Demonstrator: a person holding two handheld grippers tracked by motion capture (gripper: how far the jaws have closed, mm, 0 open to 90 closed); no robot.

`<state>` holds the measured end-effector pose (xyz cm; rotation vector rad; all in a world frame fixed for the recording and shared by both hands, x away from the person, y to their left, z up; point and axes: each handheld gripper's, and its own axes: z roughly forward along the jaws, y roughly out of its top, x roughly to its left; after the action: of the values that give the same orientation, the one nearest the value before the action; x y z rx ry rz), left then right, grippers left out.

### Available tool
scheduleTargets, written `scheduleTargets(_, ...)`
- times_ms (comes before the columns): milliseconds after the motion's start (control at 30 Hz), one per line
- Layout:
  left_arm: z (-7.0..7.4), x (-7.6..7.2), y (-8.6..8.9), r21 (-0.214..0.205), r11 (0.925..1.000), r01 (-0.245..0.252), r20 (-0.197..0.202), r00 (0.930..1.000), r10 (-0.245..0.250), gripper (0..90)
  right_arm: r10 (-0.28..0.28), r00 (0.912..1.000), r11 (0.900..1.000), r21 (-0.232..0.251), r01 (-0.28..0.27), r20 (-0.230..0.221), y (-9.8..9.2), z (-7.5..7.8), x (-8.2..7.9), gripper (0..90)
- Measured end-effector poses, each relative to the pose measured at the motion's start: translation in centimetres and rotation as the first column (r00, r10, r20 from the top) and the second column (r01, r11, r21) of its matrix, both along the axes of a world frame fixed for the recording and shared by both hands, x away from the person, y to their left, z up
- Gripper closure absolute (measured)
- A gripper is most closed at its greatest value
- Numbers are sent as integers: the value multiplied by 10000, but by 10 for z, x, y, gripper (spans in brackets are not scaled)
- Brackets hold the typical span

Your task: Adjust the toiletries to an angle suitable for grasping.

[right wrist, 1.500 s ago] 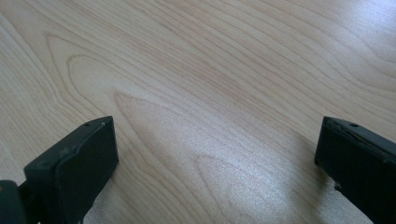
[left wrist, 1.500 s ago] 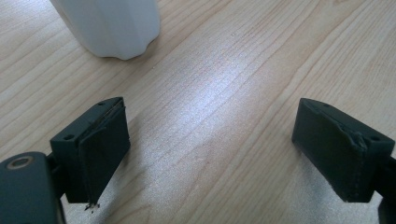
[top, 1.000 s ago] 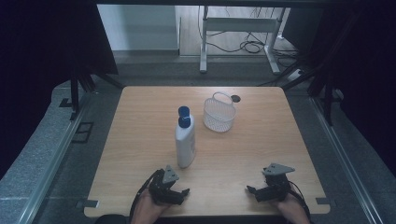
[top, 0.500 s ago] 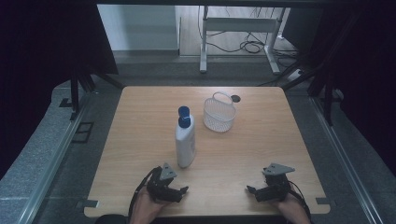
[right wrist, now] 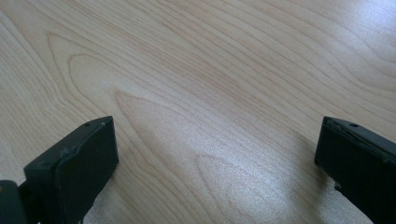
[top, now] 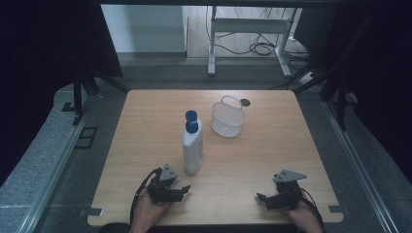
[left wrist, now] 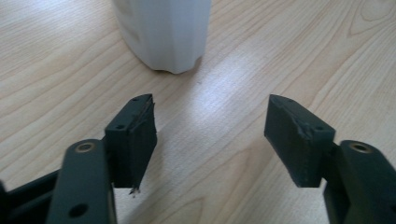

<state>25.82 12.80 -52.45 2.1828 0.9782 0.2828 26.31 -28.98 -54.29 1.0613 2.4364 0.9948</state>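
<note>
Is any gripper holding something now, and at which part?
Nothing is held. The left gripper, jaws just closing, is empty short of the white bottle; the right gripper is open.

White bottle [top: 193, 148] with blue cap [top: 191, 116], just ahead of the black left gripper [top: 183, 190]. White mesh basket [top: 228, 119] farther beyond it. Table [top: 272, 141]: light wood, wavy grain pattern. Right gripper [top: 261, 197] black, grey plate [top: 289, 175] on top.
</note>
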Motion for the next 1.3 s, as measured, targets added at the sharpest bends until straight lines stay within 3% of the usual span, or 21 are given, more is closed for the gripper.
scheduleTargets(433,2,14,6,119,9998,-144,-146,9998,145,452,4,10000,10000,-4,-4,-2,0,0,0,0)
scheduleTargets(1000,14,45,23,-170,9951,-973,42,9952,974,705,5,10000,10000,-11,-5,-12,0,0,0,0)
scheduleTargets(1300,16,62,18,-341,9918,-1235,162,9921,1241,851,7,10000,10000,-7,-7,-15,0,0,1,0)
